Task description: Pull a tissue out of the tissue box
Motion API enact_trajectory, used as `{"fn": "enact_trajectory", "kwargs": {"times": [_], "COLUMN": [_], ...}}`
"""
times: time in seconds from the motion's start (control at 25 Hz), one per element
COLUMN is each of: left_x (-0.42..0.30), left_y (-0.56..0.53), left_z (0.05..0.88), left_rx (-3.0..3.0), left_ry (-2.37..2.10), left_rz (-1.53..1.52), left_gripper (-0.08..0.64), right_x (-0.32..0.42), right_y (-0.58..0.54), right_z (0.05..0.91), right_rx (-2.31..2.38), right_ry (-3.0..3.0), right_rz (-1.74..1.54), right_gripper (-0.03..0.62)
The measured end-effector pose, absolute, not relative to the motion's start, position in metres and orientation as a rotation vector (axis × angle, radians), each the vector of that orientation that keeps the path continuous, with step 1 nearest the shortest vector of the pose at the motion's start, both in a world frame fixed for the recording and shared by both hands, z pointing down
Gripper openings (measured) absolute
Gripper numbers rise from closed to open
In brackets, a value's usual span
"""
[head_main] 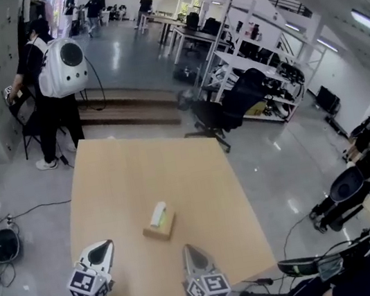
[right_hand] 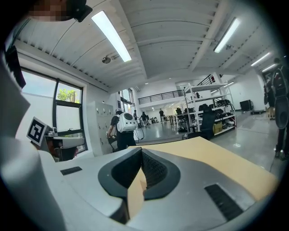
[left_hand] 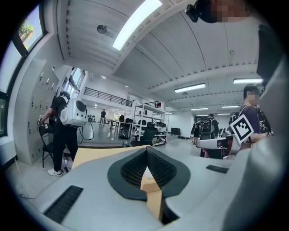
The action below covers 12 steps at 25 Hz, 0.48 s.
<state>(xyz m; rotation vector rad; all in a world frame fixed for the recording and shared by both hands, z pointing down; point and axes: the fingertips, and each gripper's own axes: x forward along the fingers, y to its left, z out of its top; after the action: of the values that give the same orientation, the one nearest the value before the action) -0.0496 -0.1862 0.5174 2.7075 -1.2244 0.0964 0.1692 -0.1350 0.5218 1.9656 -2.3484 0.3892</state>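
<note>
The tissue box (head_main: pixel 165 229) sits on the tan bench (head_main: pixel 120 182), toward the near edge and roughly midway across it. A white tissue (head_main: pixel 158 213) stands up out of its top. The ridge of the tissue, and with it what seems to be the box's long axis, runs from near to far, with the far end angled slightly right.

Both tongs hover over the near edge and point toward the far side, well apart from each other. The box is ahead of them and between them, and neither touches it. The left tongs (head_main: pixel 105 246) have their ribbed pads (left_hand: pixel 159 166) meeting at the tips, closed on nothing. The right tongs (head_main: pixel 189 250) are likewise closed and empty. Beyond the far left corner stands a person with a white backpack (head_main: pixel 63 67).
</note>
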Motion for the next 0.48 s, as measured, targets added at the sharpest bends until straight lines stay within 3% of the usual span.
{"fn": "enact_trajectory", "kwargs": {"times": [0.48], "left_x": [-0.027], "left_y": [-0.231], "left_z": [0.528], "left_rx": [2.654], "left_ry": [-1.306], "left_rz": [0.133], "left_gripper": [0.008], "right_x": [0.201], "right_y": [-0.186], "right_z": [0.536], "right_rx": [1.891], "right_ry": [-2.385], "right_rz": [0.421], "right_gripper": [0.011]}}
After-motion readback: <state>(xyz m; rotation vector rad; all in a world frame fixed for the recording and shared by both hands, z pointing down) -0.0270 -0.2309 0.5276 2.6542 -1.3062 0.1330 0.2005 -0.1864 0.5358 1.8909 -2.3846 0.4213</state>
